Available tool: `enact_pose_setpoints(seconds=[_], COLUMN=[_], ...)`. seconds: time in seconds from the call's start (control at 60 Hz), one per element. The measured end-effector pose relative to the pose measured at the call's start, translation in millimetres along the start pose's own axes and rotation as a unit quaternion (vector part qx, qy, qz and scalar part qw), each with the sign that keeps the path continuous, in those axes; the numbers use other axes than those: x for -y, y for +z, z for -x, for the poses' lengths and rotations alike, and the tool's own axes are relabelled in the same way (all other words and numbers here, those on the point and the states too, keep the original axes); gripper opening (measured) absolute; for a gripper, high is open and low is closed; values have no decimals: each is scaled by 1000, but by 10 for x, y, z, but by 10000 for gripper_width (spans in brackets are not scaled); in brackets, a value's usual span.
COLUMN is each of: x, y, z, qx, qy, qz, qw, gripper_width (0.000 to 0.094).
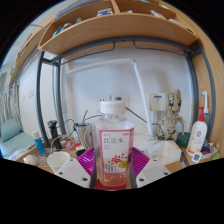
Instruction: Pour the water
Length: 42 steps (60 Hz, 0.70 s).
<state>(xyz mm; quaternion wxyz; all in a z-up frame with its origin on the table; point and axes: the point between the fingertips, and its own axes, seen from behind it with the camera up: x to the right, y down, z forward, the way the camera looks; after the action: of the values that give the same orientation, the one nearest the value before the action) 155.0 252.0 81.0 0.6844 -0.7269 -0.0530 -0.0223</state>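
Observation:
My gripper is shut on a clear plastic bottle with a white cap, a pale pink liquid and a label with red characters. The bottle stands upright between the two magenta pads, which press on its lower sides. It is held above a desk. A white cup sits on the desk just left of the left finger.
A wooden shelf on a black metal frame spans overhead. A white spray bottle stands to the right, a giraffe figure behind the held bottle to its right. Cables, small bottles and clutter sit at the left.

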Motion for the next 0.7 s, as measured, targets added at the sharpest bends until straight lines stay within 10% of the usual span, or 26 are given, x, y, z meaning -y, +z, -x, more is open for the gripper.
enact_pose_setpoints(seconds=[0.45,0.633,0.7], x=[-298,-300,-325], y=[140,147,99], z=[22,37,20], qx=[-26,-26,-33], qy=[-36,-47,-58], qz=[-11,-6,6], qw=[999,999,998], gripper_width=[487,609,803])
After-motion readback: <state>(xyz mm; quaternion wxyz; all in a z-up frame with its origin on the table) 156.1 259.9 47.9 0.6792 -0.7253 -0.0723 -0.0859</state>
